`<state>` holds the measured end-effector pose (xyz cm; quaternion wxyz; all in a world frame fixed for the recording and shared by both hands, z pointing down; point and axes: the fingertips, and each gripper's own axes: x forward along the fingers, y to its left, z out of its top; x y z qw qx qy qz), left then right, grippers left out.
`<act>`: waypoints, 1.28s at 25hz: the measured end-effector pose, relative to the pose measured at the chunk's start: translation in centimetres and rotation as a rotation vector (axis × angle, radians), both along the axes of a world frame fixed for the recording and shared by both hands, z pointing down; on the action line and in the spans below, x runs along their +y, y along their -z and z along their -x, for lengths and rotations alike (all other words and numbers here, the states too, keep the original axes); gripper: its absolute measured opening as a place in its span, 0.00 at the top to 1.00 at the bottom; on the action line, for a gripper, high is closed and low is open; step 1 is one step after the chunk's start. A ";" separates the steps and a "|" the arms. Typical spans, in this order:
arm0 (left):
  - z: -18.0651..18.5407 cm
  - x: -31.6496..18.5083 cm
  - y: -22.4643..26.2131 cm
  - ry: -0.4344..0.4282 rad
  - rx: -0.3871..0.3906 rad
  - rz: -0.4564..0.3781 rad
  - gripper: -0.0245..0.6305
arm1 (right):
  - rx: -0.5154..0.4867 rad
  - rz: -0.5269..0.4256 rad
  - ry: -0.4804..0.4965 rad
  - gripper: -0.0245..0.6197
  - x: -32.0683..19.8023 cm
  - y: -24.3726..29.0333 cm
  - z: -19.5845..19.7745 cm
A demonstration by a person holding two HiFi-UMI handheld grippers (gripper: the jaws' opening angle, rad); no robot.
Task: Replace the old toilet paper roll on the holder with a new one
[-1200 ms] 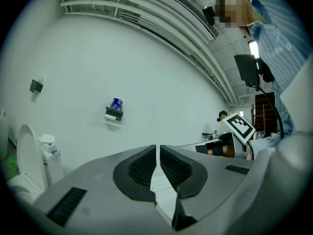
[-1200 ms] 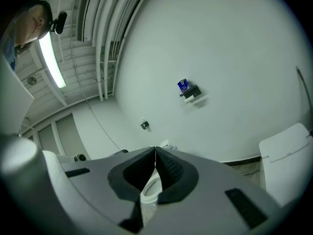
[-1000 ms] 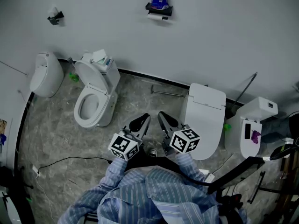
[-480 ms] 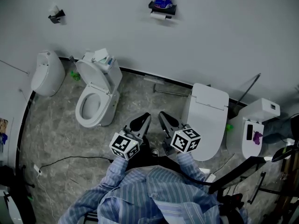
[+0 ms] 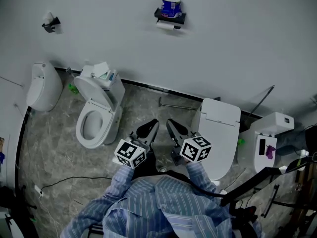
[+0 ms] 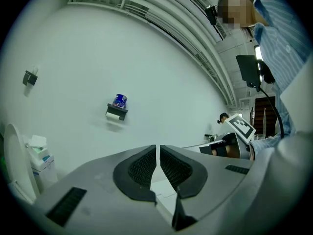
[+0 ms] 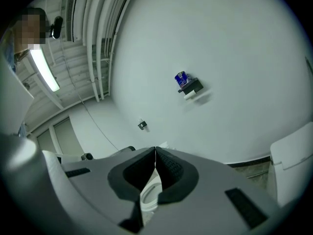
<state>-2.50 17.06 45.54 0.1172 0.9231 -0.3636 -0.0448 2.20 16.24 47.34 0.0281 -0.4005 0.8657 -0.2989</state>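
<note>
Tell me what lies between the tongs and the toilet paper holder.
In the head view, only floor, a metal bar at the wall's foot and bare wall separate the left tongs and right tongs from the holder.

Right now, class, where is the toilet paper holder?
In the head view the toilet paper holder is mounted on the white wall, top centre, above and between the open toilet and the closed toilet.

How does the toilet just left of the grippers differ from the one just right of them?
The left toilet has its lid raised, bowl showing; the right toilet has its lid shut. The left toilet carries small items on its tank; the right toilet's tank carries none. Both are white and back onto the wall.
</note>
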 end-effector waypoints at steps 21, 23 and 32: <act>5.7 -22.8 0.5 -0.124 0.047 0.042 0.95 | 0.004 0.046 -0.106 0.95 -21.3 0.1 5.7; 5.5 -24.2 0.2 -0.143 0.047 0.048 0.95 | 0.003 0.052 -0.125 0.95 -22.6 -0.1 5.6; 3.9 -27.2 -1.1 -0.224 0.056 0.117 0.95 | -0.023 0.103 -0.171 0.95 -25.1 -1.3 4.7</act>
